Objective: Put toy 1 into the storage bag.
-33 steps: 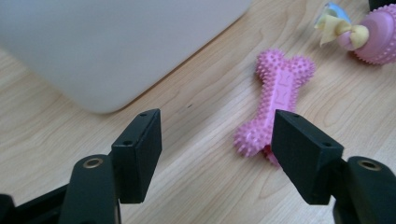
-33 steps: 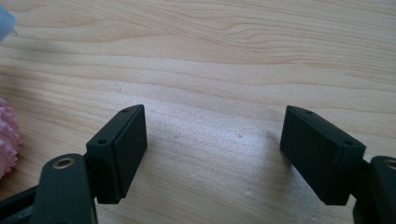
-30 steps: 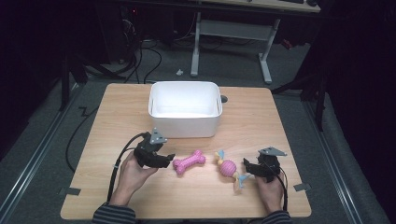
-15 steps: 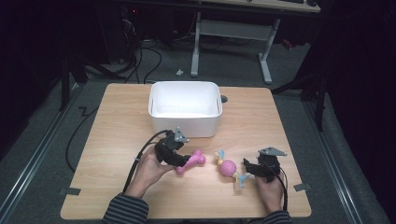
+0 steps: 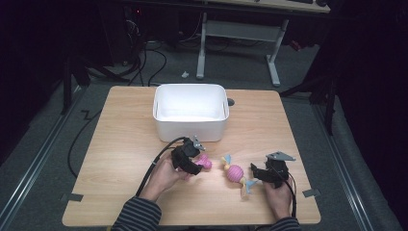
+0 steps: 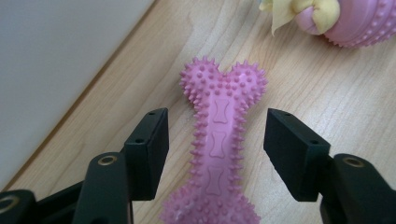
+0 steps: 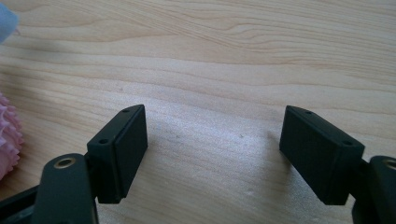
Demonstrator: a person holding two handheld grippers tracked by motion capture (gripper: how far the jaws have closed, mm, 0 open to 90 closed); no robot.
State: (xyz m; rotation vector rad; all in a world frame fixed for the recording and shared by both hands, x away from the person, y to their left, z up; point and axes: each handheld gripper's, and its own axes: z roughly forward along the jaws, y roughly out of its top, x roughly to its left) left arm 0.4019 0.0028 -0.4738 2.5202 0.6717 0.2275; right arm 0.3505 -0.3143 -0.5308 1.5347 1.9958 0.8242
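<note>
My pink bone lies flat on the table, its shank between the left claw's jaws. They have just been closing but stand apart, clear of its spikes. Ahead sits the ball toy; the tub is alongside. My right claw gapes over bare wood.

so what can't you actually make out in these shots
- Pink bone toy: near end cut off by the bottom edge in the left gripper view; in the high view the left gripper covers most of it.
- Pink ball toy: cut off by the top right corner there.
- White bin: its inside looks washed out in the high view.
</note>
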